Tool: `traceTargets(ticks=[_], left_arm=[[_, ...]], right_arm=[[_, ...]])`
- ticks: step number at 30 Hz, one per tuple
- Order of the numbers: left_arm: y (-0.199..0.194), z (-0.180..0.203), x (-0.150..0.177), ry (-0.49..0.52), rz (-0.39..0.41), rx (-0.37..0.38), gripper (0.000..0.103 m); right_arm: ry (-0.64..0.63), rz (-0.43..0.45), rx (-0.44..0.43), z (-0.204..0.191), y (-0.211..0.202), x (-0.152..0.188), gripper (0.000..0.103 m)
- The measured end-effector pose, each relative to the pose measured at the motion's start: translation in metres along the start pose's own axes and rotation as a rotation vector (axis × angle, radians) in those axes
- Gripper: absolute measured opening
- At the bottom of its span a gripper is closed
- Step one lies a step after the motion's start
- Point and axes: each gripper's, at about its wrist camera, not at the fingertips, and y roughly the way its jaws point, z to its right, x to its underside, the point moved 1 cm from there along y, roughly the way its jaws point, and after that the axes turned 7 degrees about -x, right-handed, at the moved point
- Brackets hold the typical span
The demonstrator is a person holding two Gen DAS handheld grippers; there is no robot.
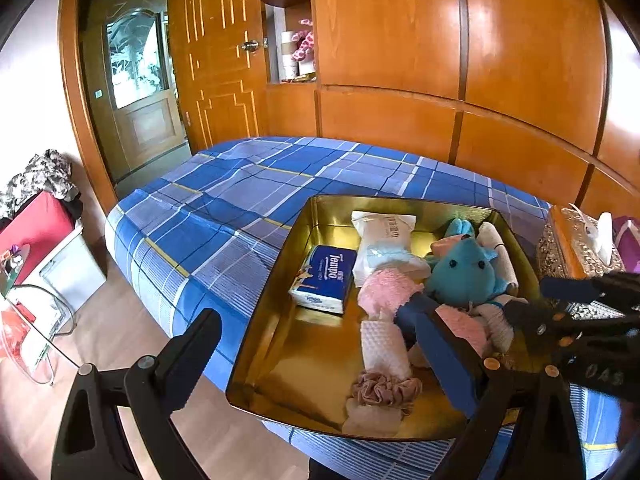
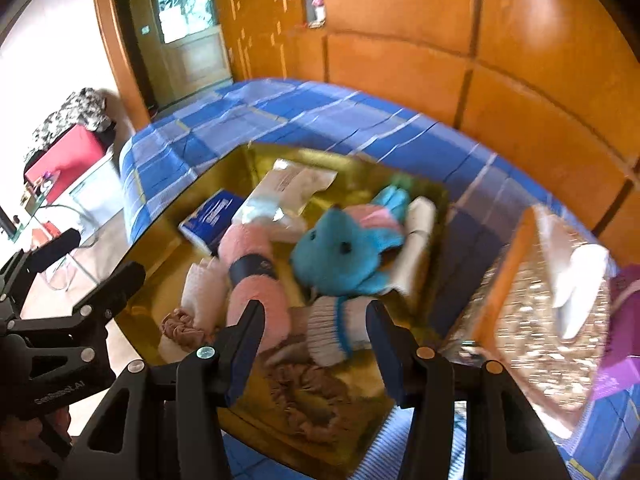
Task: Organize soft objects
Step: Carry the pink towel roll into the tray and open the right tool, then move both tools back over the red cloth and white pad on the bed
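Home bedroom, as is shown by: bed [image 1: 240, 200] covered with blue checked sheet; wall of glossy wooden wardrobe panels [image 1: 440, 60]; panelled wooden door [image 1: 216, 52]; shelf niche with pink flowers [image 1: 303, 44]; wooden floor [image 1: 120, 344].

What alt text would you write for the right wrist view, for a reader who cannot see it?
An open black two-finger gripper hangs over a shiny gold metal tray on a blue plaid bed. The tray holds a teal plush toy, a pink fluffy roll and a blue tissue pack.

Blue plush toy [image 1: 464, 276], pink towel [image 1: 386, 290], in gold tray [image 1: 288, 360]
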Motion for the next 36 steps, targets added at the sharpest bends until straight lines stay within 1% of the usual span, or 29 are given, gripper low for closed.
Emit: traceTargets(ticks=[6, 12, 19, 23, 27, 31, 35, 36], left_arm=[[-0.004, 0.007, 0.001, 0.020, 0.006, 0.014, 0.098], [-0.009, 0.014, 0.002, 0.037, 0.014, 0.026, 0.098], [-0.016, 0.023, 0.002, 0.056, 0.025, 0.046, 0.098], [-0.021, 0.029, 0.000, 0.076, 0.037, 0.058, 0.098], [-0.027, 0.039, -0.004, 0.100, 0.047, 0.073, 0.098], [-0.036, 0.052, -0.008, 0.130, 0.066, 0.102, 0.098], [-0.051, 0.073, -0.014, 0.176, 0.097, 0.158, 0.098], [-0.056, 0.080, -0.016, 0.190, 0.104, 0.184, 0.098]], right_arm=[[-0.025, 0.085, 0.059, 0.010, -0.033, -0.003, 0.053], [-0.023, 0.140, 0.103, 0.025, -0.062, -0.001, 0.053], [0.024, 0.215, 0.153, 0.055, -0.100, 0.006, 0.053], [0.056, 0.247, 0.199, 0.080, -0.123, 0.011, 0.053], [0.114, 0.266, 0.247, 0.114, -0.144, 0.024, 0.053], [0.242, 0.269, 0.294, 0.164, -0.162, 0.049, 0.053], [0.396, 0.247, 0.358, 0.224, -0.181, 0.085, 0.053], [0.441, 0.238, 0.384, 0.241, -0.186, 0.097, 0.053]])
